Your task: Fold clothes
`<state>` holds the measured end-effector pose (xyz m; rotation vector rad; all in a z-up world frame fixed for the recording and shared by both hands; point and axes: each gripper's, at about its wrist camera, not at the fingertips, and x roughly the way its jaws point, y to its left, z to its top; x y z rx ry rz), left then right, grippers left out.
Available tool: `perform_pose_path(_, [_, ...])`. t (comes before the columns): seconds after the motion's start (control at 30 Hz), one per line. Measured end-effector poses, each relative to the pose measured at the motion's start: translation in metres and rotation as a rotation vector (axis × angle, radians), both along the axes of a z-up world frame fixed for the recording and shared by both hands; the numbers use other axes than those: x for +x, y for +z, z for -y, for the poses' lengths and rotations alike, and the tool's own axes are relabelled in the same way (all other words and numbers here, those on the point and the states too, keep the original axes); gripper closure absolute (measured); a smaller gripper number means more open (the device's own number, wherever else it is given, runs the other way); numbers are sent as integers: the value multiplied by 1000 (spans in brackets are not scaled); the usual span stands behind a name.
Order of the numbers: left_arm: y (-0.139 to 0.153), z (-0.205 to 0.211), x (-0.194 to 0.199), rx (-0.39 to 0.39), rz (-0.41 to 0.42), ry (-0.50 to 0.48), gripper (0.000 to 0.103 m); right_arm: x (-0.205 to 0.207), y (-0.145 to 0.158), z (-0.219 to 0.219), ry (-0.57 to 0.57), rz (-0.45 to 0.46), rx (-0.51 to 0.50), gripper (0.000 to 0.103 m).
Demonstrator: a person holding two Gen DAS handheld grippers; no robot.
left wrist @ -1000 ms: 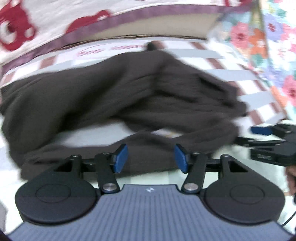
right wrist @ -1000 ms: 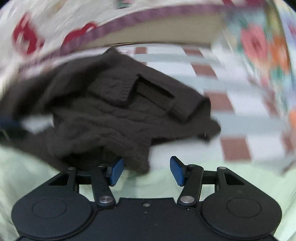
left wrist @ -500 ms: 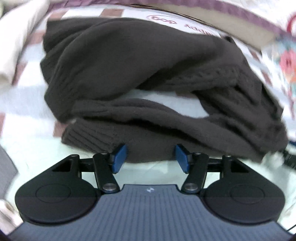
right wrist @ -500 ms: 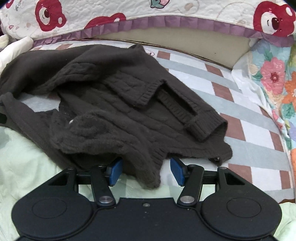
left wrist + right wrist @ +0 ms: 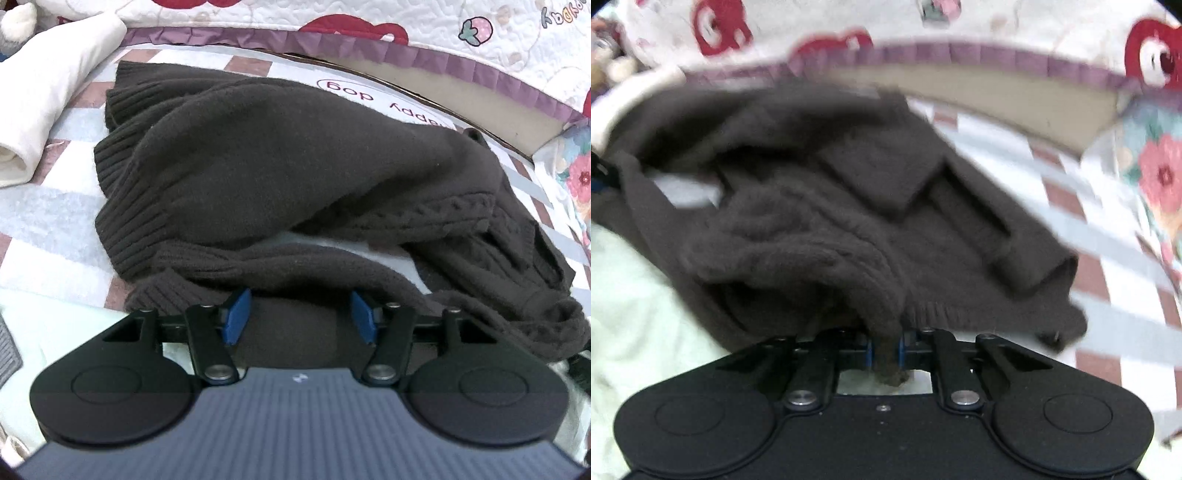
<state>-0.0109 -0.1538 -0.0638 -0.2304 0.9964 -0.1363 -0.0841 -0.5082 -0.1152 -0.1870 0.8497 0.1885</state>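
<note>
A checked bed [image 5: 51,229] has a brown sweater [image 5: 280,166] lying crumpled on it. The left gripper [image 5: 297,314] has its fingers spread over the sweater's near edge. The right gripper [image 5: 885,350] is closing, pinching a fold of sweater.

It is a bedroom at home: a bed [image 5: 55,236] with a checked sheet and a teddy-bear quilt [image 5: 424,22].
</note>
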Motion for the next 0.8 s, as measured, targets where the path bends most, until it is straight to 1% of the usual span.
perform_pose_path(0.03, [3,-1,-2,-5,3,-5,51,-5,13,3,-8,36,-5,91])
perform_pose_path(0.07, [6,-2,-4,-11,5,-9,52,-12,32,4,-14,98,-58,92])
perform_pose_path(0.1, [9,-3,-7,-17,8,-14,53,-19,48,5,-17,157,-121,92])
perform_pose_path(0.2, [18,-8,-17,-64,21,-17,53,-37,93,18,-72,286,-204,94])
perform_pose_path(0.23, [21,-10,-22,-86,20,-16,53,-39,99,19,-82,313,-257,94])
perform_pose_path(0.27, [22,-12,-26,-107,18,-14,53,-41,96,15,-80,332,-374,94])
perform_pose_path(0.3, [23,-13,-29,-124,15,-15,53,-41,87,10,-73,331,-473,94])
perform_pose_path(0.33, [23,-14,-32,-138,12,-13,52,-40,73,8,-69,308,-516,93])
perform_pose_path(0.37, [21,-16,-32,-130,9,-2,51,-39,60,6,-67,283,-550,93])
perform_pose_path(0.4, [20,-18,-33,-122,5,9,49,-37,50,9,-74,250,-508,93])
perform_pose_path(0.47, [17,-22,-33,-107,-2,31,49,-33,37,18,-110,199,-411,93])
perform_pose_path(0.53, [15,-31,-31,-119,-9,64,49,-29,27,27,-147,159,-325,93])
perform_pose_path(0.67, [14,-36,-18,-175,-19,86,48,-28,29,34,-174,154,-223,91])
perform_pose_path(0.8, [16,-14,4,-184,-64,51,46,-27,26,35,-188,155,-166,91])
